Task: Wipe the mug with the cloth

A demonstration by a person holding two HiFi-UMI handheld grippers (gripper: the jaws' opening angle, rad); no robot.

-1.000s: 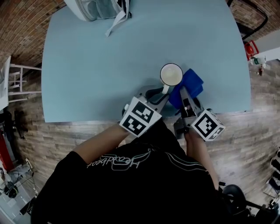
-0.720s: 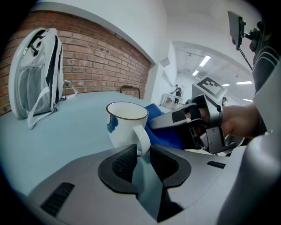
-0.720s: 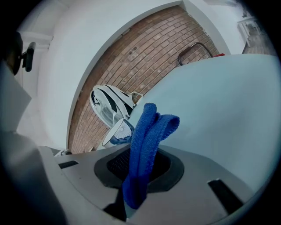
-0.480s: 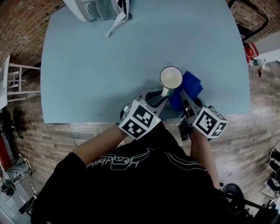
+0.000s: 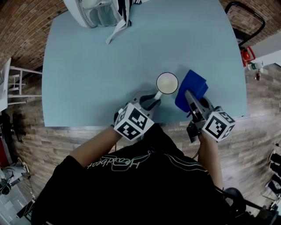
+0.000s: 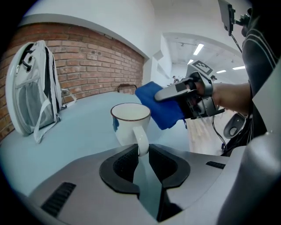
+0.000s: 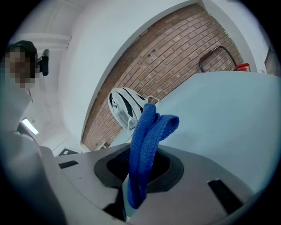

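A white mug with a dark rim stands near the front edge of the light blue table. My left gripper is shut on the mug's handle, seen close up in the left gripper view with the mug just beyond the jaws. The blue cloth hangs folded from my right gripper, which is shut on it just right of the mug. In the right gripper view the cloth stands up between the jaws. In the left gripper view the cloth is right beside the mug's rim.
A white and grey backpack lies at the table's far edge, its strap trailing onto the tabletop; it also shows as a backpack against the brick wall. A white stool stands left of the table. The table's front edge is near both grippers.
The right gripper with the cloth has drawn a little to the right, away from the mug. The mug and left gripper have shifted slightly left.
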